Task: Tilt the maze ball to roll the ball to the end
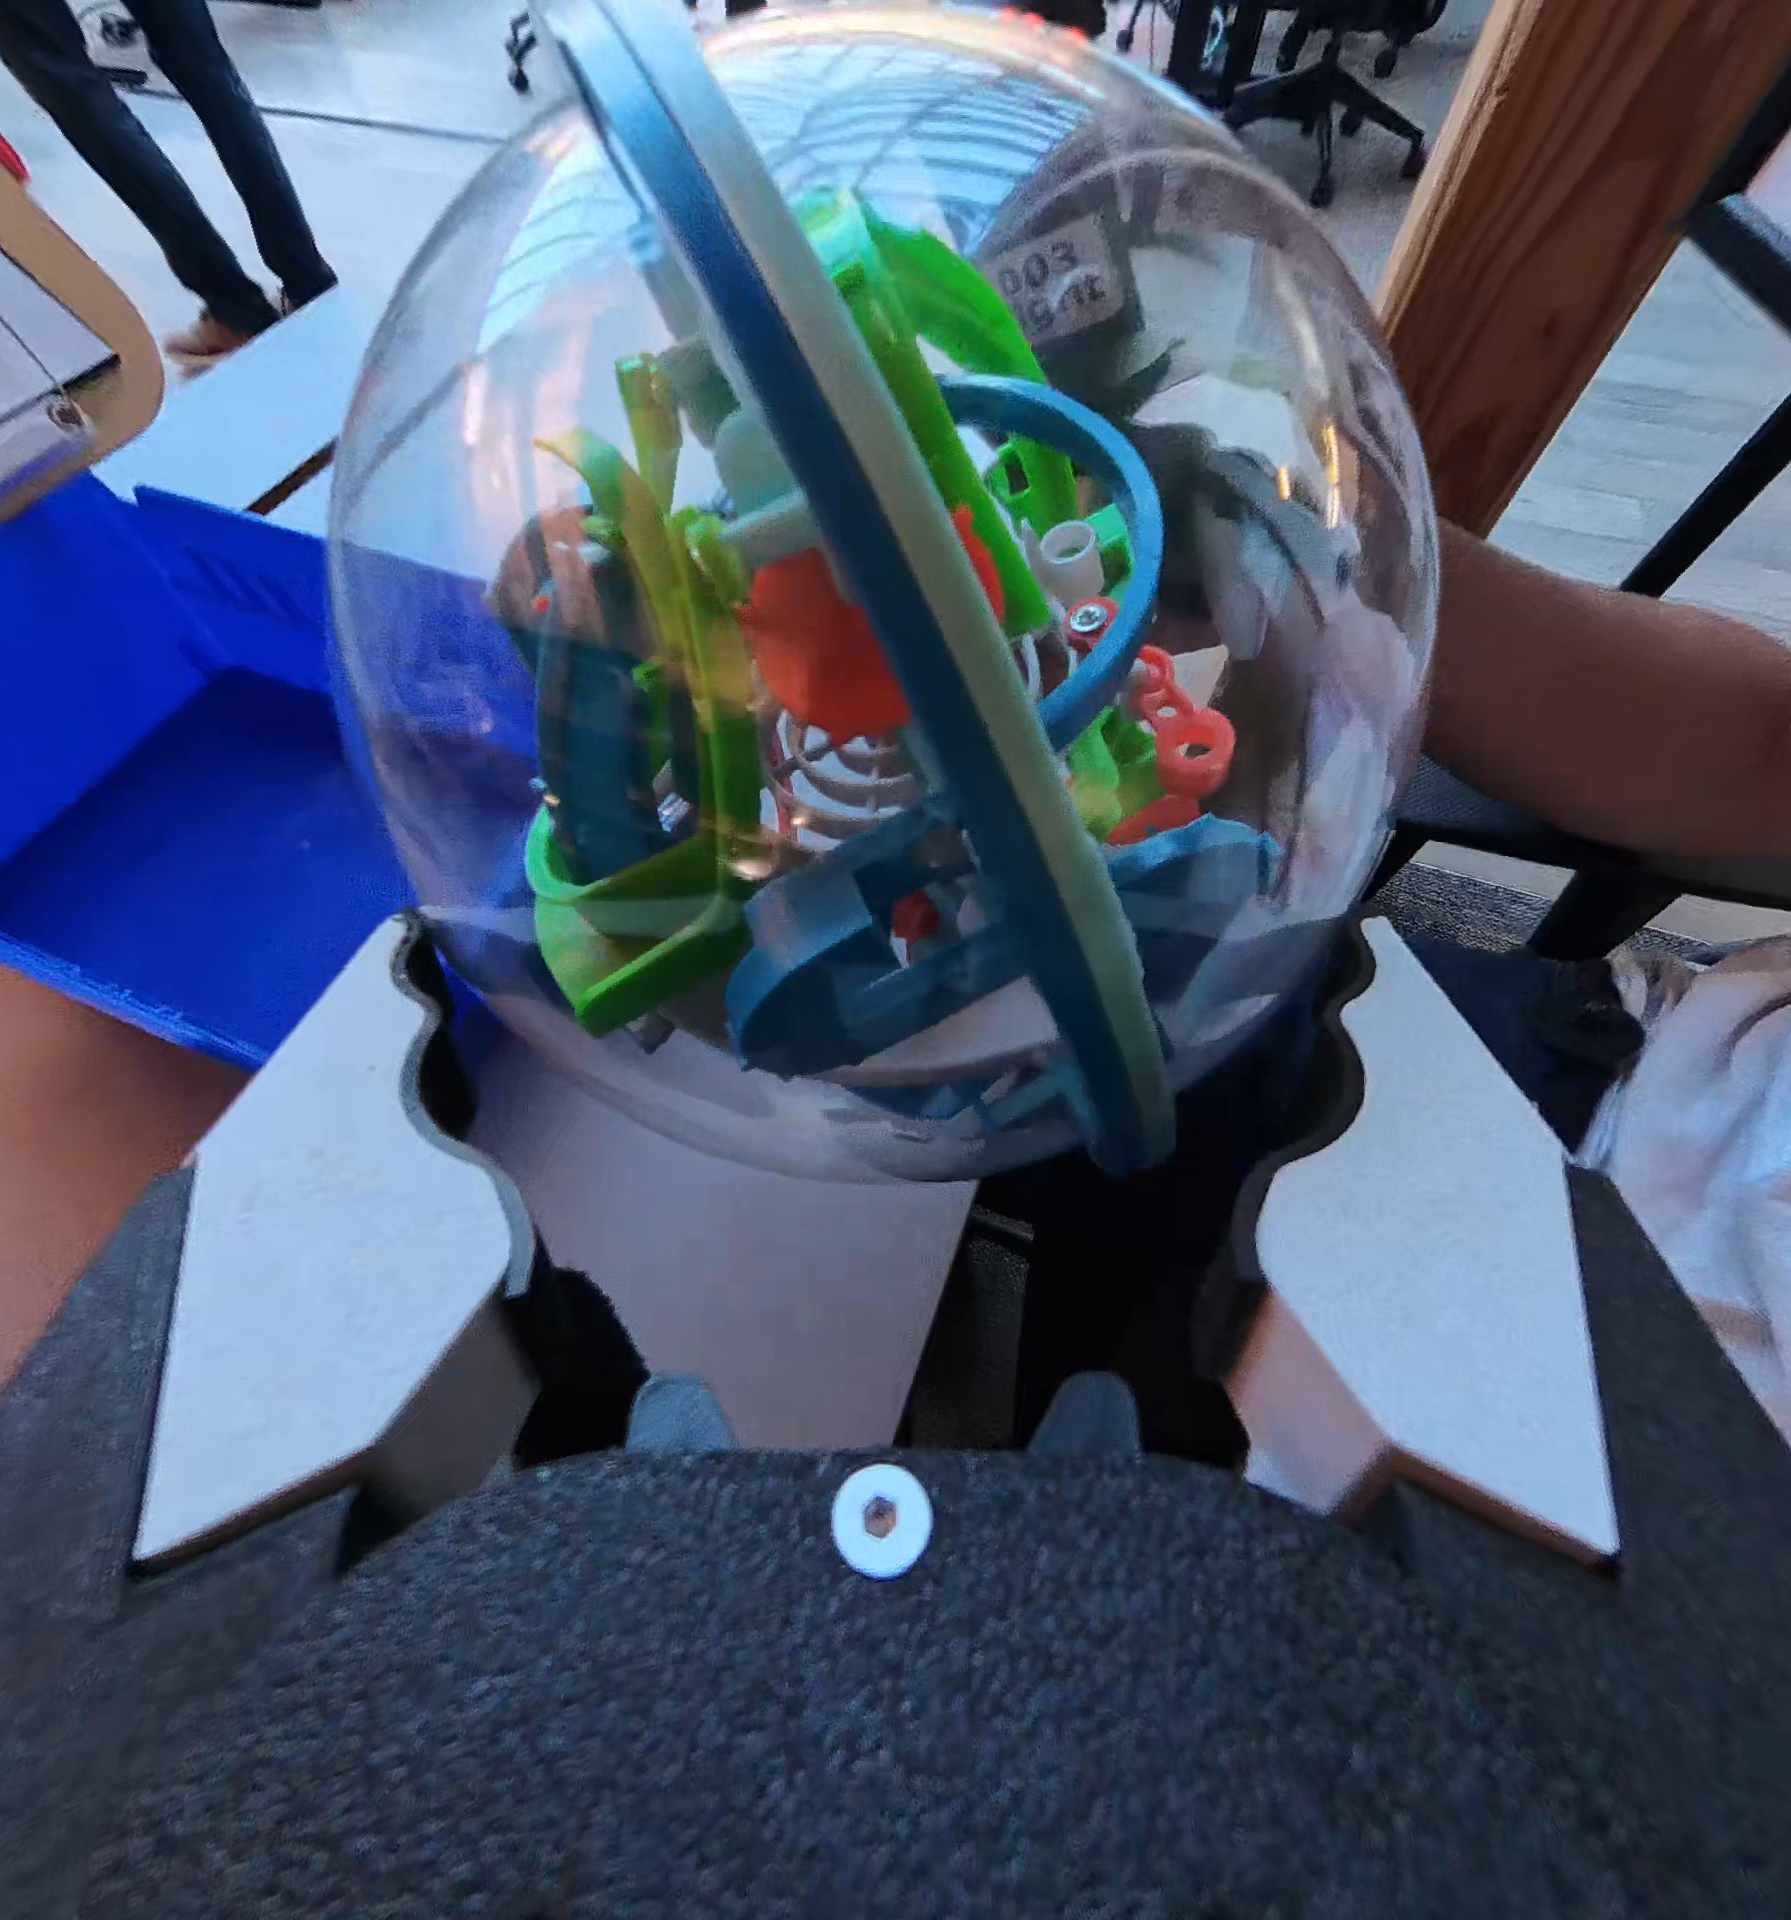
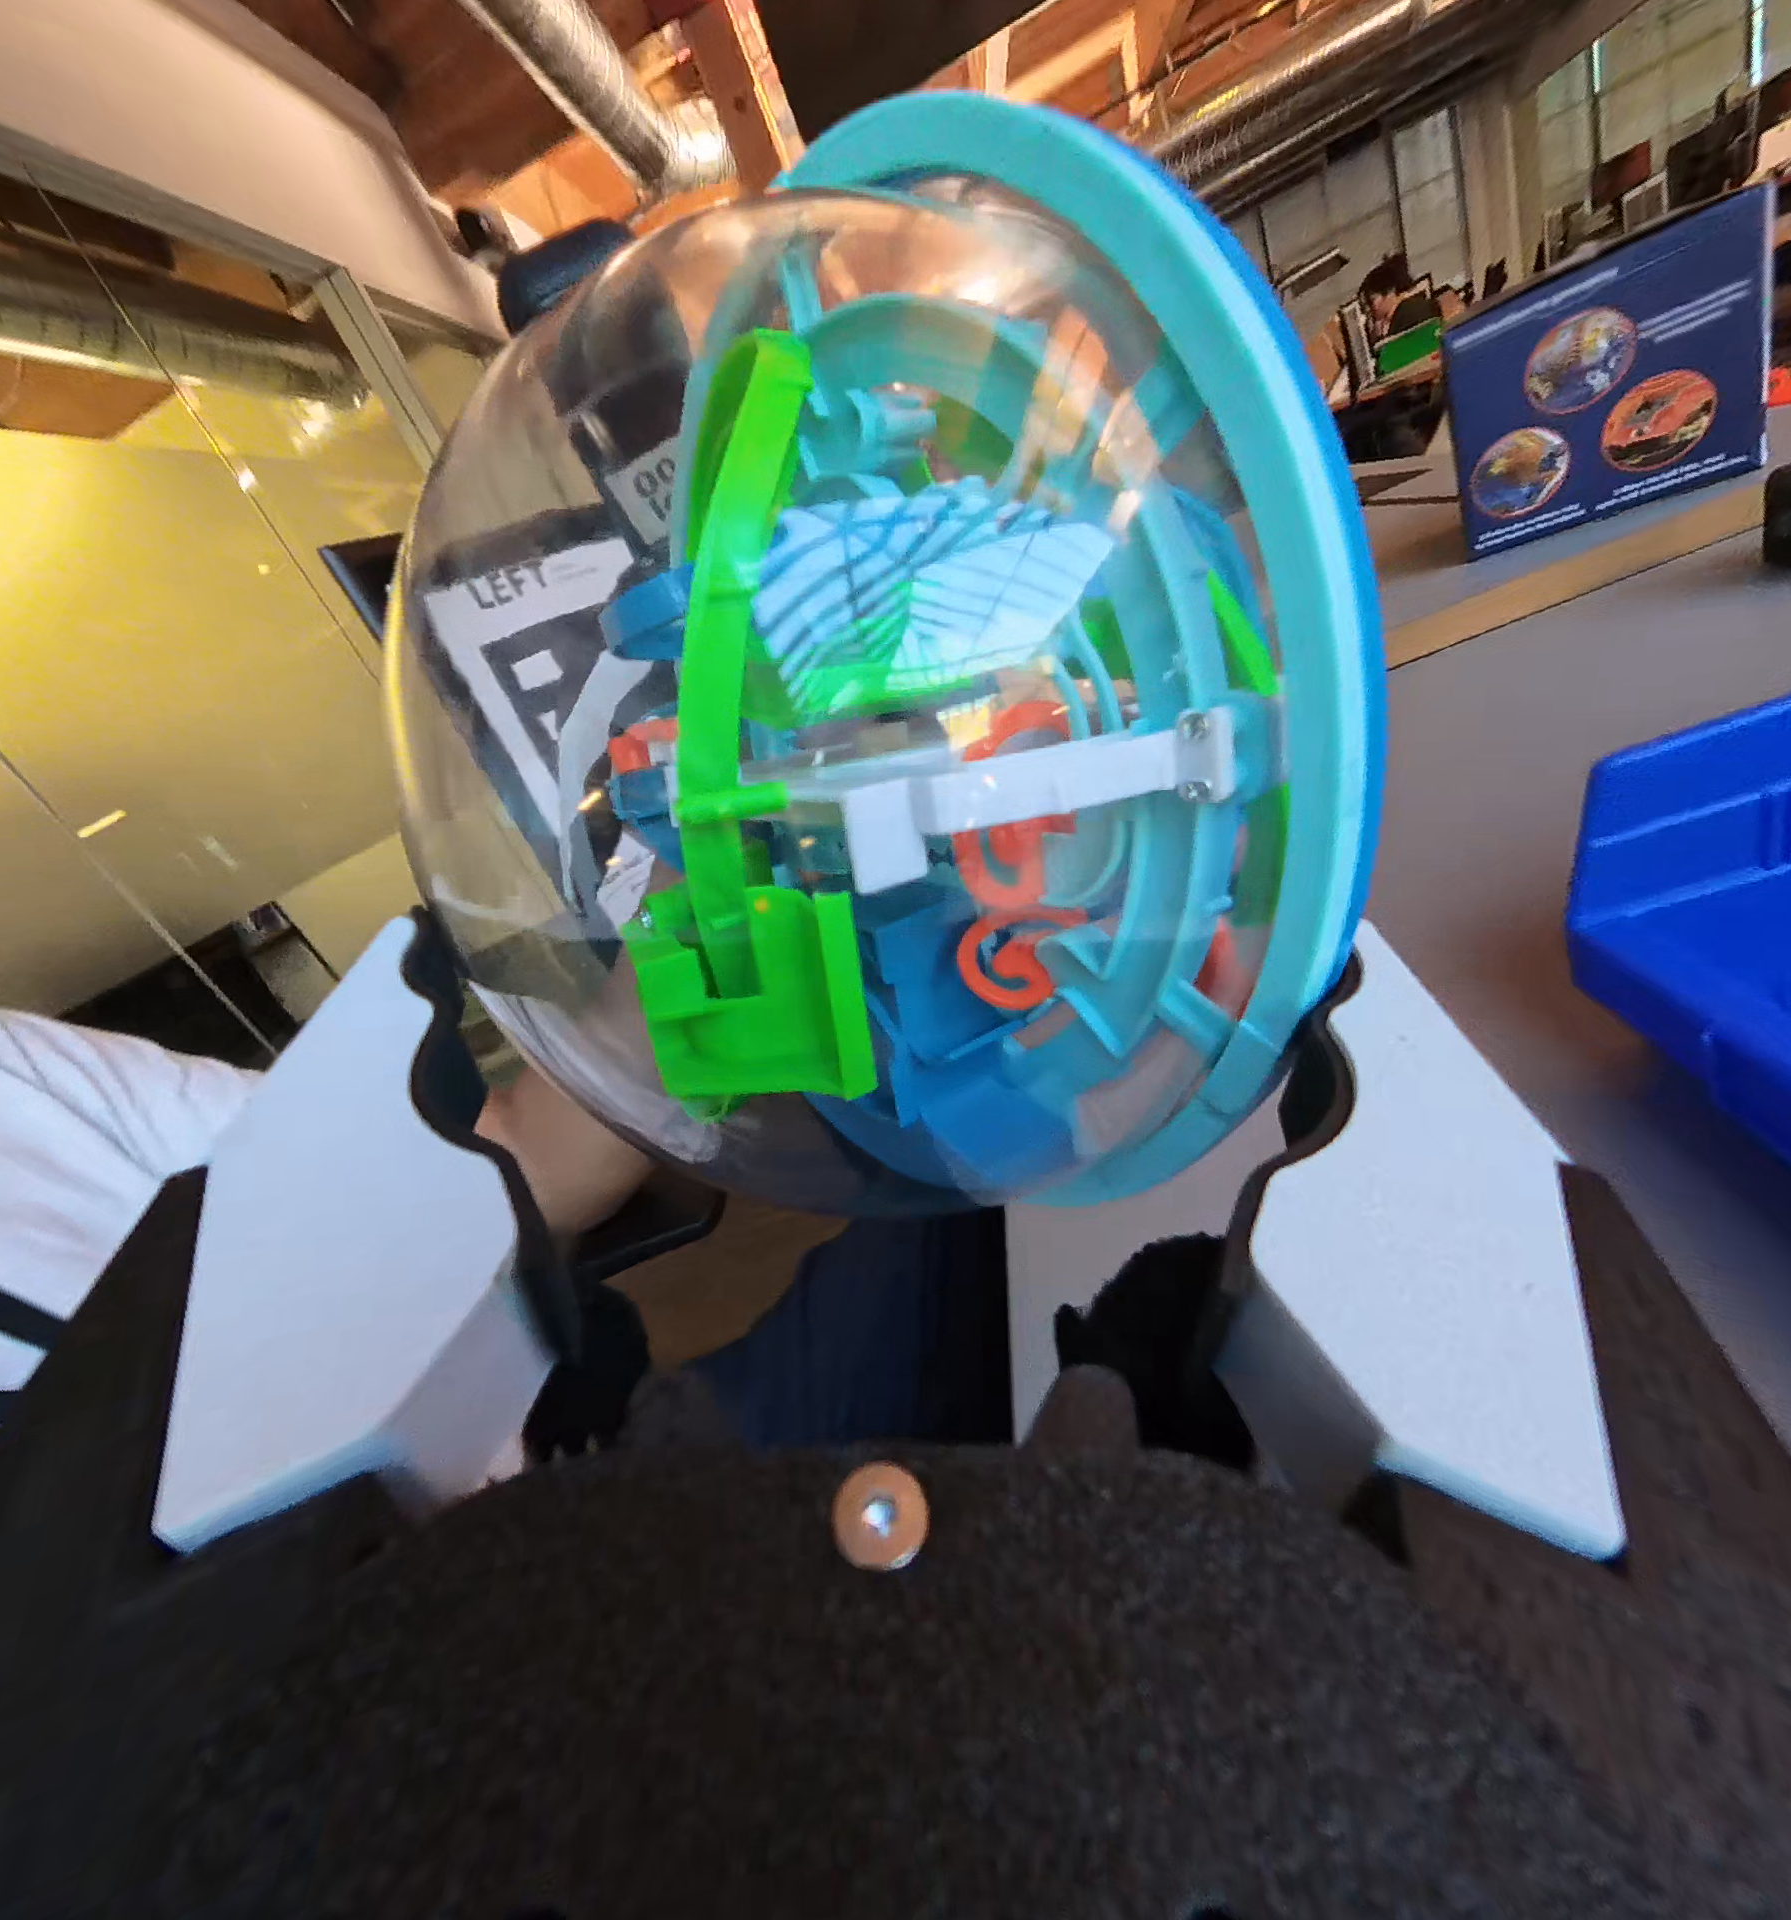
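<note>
The maze ball (image 1: 870, 623) is a clear sphere with a blue ring around its middle and green, blue and orange tracks inside. In the left wrist view it sits between the tips of my left gripper (image 1: 886, 987), whose fingers press its lower sides. In the right wrist view the maze ball (image 2: 870, 675) sits the same way in my right gripper (image 2: 875, 987). The ring stands tilted, nearly upright. Each gripper shows dimly through the sphere from the other side. I cannot pick out the small rolling ball inside.
A blue bin (image 1: 143, 779) lies on the table left of the ball; it also shows in the right wrist view (image 2: 1722, 935). A wooden post (image 1: 1556, 208) stands behind. A person's forearm (image 1: 1597, 707) reaches in. A dark blue box (image 2: 1597, 416) stands on the grey table (image 2: 1597, 644).
</note>
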Available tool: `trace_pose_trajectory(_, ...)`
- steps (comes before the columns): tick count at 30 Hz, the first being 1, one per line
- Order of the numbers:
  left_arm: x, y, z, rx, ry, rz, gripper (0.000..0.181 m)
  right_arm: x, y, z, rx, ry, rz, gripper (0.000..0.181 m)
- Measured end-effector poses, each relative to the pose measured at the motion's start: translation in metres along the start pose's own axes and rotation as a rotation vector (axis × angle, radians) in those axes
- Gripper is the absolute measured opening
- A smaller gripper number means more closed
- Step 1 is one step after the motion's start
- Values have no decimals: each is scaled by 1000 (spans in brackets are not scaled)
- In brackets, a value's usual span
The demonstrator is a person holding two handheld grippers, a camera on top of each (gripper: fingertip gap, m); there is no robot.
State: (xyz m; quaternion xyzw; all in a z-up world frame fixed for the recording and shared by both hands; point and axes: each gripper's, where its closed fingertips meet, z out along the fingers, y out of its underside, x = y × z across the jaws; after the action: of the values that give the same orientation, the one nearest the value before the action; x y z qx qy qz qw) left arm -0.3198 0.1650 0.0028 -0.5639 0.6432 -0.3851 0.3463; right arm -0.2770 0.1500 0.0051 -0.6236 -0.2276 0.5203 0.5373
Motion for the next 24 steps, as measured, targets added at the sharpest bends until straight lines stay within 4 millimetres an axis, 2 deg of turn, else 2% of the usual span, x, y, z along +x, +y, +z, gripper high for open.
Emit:
trace_pose_trajectory(7,-29,52,32,-103,19,-11,155,51,42,-8,-52,63,30,154)
trace_pose_trajectory(12,-37,87,55,-155,-25,30,148,75,66,-21,-127,136,-25,154)
trace_pose_trajectory(15,-34,105,64,-137,-56,26,146,80,77,-25,-179,159,-42,154)
trace_pose_trajectory(20,-35,106,62,-65,-128,30,138,82,68,-26,-135,198,-93,151)
trace_pose_trajectory(24,-36,97,56,1,-192,31,125,87,34,-64,-115,382,26,138)
